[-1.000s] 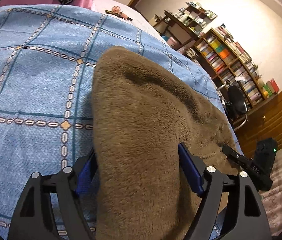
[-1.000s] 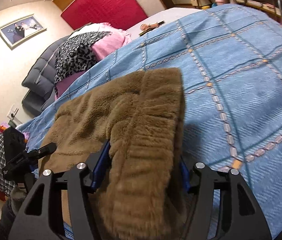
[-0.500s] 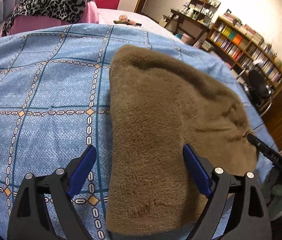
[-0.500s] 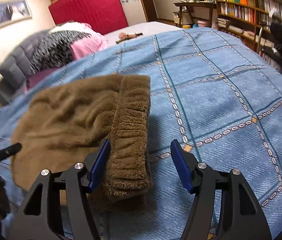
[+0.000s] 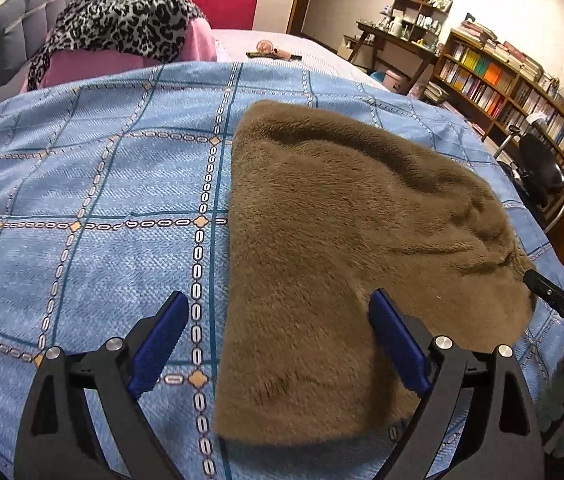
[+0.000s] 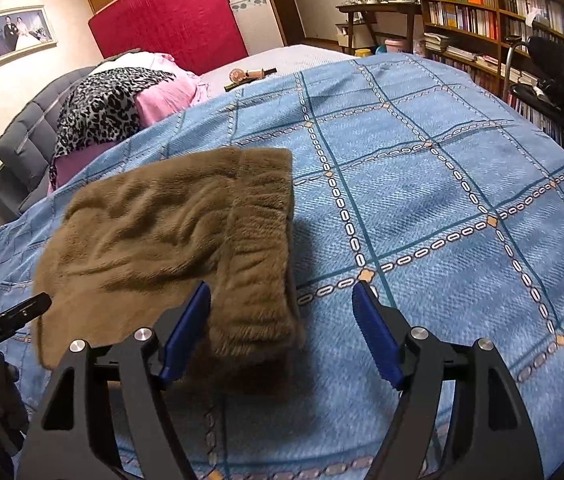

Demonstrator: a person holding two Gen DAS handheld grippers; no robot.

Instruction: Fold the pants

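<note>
Lying folded on the blue checked bedspread (image 5: 94,184), the brown fleece pants (image 5: 333,240) look plush, with soft creases and a ribbed waistband (image 6: 262,240) along one edge. We hold our left gripper (image 5: 278,344) over their near edge, jaws wide, gripping nothing. Our right gripper (image 6: 282,320) is likewise spread wide beside the waistband.
</note>
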